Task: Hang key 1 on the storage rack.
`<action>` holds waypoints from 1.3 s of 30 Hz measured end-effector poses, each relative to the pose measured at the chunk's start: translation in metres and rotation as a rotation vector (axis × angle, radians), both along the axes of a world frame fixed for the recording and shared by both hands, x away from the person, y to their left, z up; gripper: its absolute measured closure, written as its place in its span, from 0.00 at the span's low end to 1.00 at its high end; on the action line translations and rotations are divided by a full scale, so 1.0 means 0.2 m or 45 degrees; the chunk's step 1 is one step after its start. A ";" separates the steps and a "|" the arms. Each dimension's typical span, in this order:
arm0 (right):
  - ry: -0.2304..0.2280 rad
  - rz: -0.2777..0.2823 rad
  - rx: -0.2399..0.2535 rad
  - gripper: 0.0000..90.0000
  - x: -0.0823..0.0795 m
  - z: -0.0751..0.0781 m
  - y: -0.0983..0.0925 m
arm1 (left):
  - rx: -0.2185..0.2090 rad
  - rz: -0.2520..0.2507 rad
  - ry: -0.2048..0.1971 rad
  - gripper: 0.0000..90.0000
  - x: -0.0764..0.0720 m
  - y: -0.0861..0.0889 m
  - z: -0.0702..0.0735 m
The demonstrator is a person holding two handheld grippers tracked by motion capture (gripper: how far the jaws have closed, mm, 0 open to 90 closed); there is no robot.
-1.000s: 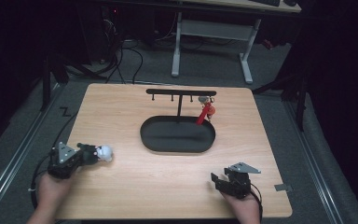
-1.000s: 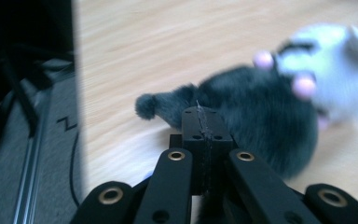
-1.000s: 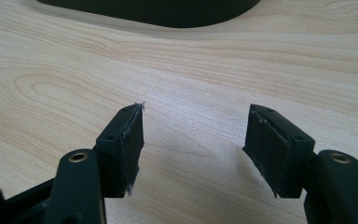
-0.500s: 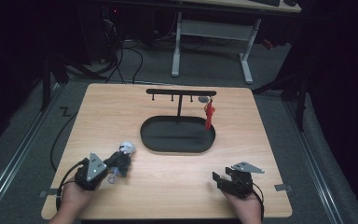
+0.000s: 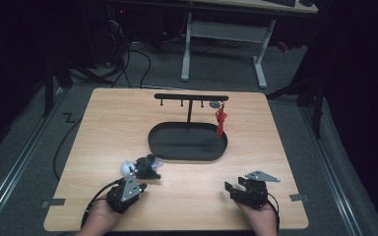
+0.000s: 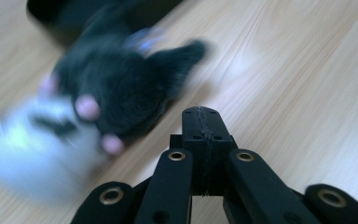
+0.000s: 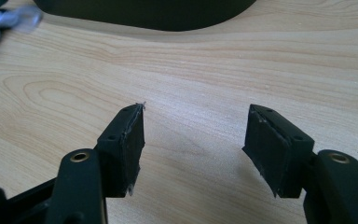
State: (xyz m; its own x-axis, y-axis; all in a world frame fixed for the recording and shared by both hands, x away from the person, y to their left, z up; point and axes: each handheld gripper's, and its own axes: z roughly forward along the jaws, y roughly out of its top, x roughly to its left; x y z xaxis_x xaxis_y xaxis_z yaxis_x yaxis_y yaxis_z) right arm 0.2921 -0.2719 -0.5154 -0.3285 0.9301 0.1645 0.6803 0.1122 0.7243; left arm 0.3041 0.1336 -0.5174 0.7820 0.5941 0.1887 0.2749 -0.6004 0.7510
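— Where is the left gripper [image 5: 137, 178]?

— Near the front edge of the tabletop [image 5: 187, 196], left of the middle, held in the person's left hand [image 5: 98, 219]. In its own view its fingers [image 6: 204, 135] are pressed together with nothing between them.

— And the soft toy?

— The plush toy [image 5: 142, 167], dark grey with a white round part, lies on the wood just beyond those fingers, a little to their left in the left gripper view [image 6: 98, 107]. It is blurred there, so I cannot tell whether it touches them. It sits just short of the front rim of the black oval tray [image 5: 165, 147].

— The right gripper?

— The right gripper [image 5: 232, 189] rests near the front right corner, in the right hand [image 5: 261, 221]. Its fingers [image 7: 126, 144] stand wide apart over bare wood, holding nothing.

— Anything else?

— A black T-shaped stand [image 5: 191, 98] rises from the tray's far side, and a small red figure [image 5: 220, 120] hangs from the right end of its bar.
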 end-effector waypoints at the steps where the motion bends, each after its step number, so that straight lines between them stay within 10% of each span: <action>1: 0.001 -0.009 0.008 0.42 0.00 0.01 0.00 | -0.024 0.072 -0.089 1.00 0.02 0.03 0.04; 8: -0.006 -0.007 0.018 0.42 -0.01 0.01 -0.01 | -0.139 0.383 -0.127 1.00 0.22 0.30 0.09; 16: -0.010 -0.016 0.032 0.42 -0.02 0.01 -0.03 | -0.190 0.524 -0.097 0.87 0.40 0.41 0.10; 20: 0.001 -0.015 0.037 0.42 -0.01 0.01 -0.02 | -0.299 0.489 0.047 0.78 0.45 0.44 0.06; 21: 0.005 -0.009 0.029 0.43 -0.01 0.01 -0.01 | -0.383 0.432 0.052 0.65 0.42 0.44 0.07; 25: 0.002 -0.007 0.032 0.43 -0.02 0.01 -0.02 | -0.419 0.390 0.073 0.60 0.39 0.42 0.08; 34: 0.007 -0.001 0.031 0.43 -0.01 0.01 -0.01 | -0.350 0.258 0.102 0.79 0.24 0.23 0.05; 39: 0.015 -0.003 0.041 0.43 -0.01 0.00 -0.02 | -0.276 0.103 0.029 0.82 0.08 -0.10 0.05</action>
State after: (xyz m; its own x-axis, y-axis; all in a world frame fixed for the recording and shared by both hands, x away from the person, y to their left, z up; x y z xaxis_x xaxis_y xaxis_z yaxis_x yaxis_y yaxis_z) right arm 0.2907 -0.2750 -0.5148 -0.3244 0.9250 0.1980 0.6892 0.0877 0.7192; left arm 0.3206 0.1145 -0.5069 0.7328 0.6796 0.0327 0.3336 -0.4007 0.8533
